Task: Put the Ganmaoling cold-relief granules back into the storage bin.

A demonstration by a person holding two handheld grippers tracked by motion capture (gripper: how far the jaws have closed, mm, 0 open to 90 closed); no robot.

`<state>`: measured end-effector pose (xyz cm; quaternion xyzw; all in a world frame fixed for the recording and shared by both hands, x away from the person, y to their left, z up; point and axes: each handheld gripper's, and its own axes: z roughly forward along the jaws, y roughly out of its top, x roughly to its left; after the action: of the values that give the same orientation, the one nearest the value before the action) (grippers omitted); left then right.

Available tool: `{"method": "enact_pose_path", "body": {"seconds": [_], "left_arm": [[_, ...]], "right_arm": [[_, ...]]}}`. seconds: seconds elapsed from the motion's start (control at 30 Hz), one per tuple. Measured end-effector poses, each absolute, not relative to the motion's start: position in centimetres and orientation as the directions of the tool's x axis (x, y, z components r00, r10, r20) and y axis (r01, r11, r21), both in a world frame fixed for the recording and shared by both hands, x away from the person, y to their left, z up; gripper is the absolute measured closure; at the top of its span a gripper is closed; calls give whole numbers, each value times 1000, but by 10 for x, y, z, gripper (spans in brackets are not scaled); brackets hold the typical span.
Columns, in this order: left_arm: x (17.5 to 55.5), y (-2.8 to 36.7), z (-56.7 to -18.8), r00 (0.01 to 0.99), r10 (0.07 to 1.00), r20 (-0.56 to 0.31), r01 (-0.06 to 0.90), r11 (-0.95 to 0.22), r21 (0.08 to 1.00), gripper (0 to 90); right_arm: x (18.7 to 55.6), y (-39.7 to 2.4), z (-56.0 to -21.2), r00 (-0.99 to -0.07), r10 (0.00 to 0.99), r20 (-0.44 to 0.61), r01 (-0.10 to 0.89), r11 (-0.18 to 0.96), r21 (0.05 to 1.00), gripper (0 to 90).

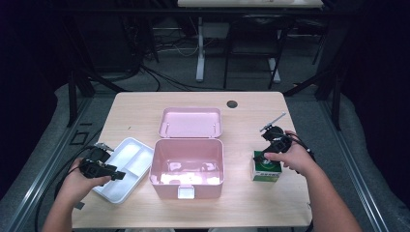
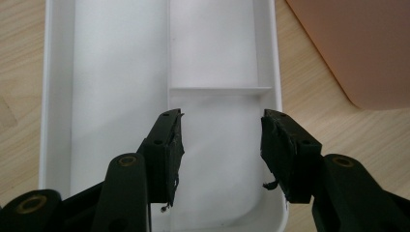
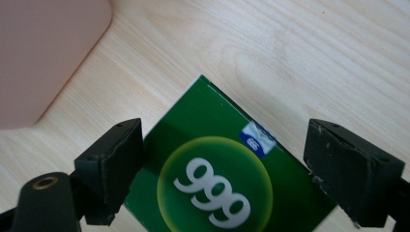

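Centrally, the wooden table (image 1: 251,121) carries an open pink box (image 1: 187,166) whose lid (image 1: 191,122) is folded back flat behind it, and the box sits between the two grippers. A white tray (image 1: 126,166) with divided compartments lies just beside the box on its left, set at an angle to the table edge. A green carton (image 1: 266,170) marked "999" stands on the table to the right of the box, apart from it. The left gripper (image 2: 220,145) hangs over the near end of the tray, above the smaller compartment, with its jaws spread and nothing between them. The right gripper (image 3: 222,166) is positioned over the carton (image 3: 227,169), its jaws parted on either side of the printed face; the left jaw stands at the carton's edge, and the right jaw is clear of it, so the carton is not clamped.
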<state>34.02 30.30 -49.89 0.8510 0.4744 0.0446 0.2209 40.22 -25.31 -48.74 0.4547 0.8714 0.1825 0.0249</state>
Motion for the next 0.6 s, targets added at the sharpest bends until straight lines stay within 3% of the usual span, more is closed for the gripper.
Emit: {"method": "enact_pose_path", "body": {"seconds": [0.37, 0.6], "left_arm": [[339, 300, -498, 551, 824, -132, 785, -458, 417, 499], [337, 301, -497, 549, 825, -134, 786, -455, 419, 499]], "right_arm": [[380, -256, -482, -617, 774, 142, 771, 559, 306, 142], [366, -245, -483, -663, 742, 95, 734, 621, 274, 135]]}}
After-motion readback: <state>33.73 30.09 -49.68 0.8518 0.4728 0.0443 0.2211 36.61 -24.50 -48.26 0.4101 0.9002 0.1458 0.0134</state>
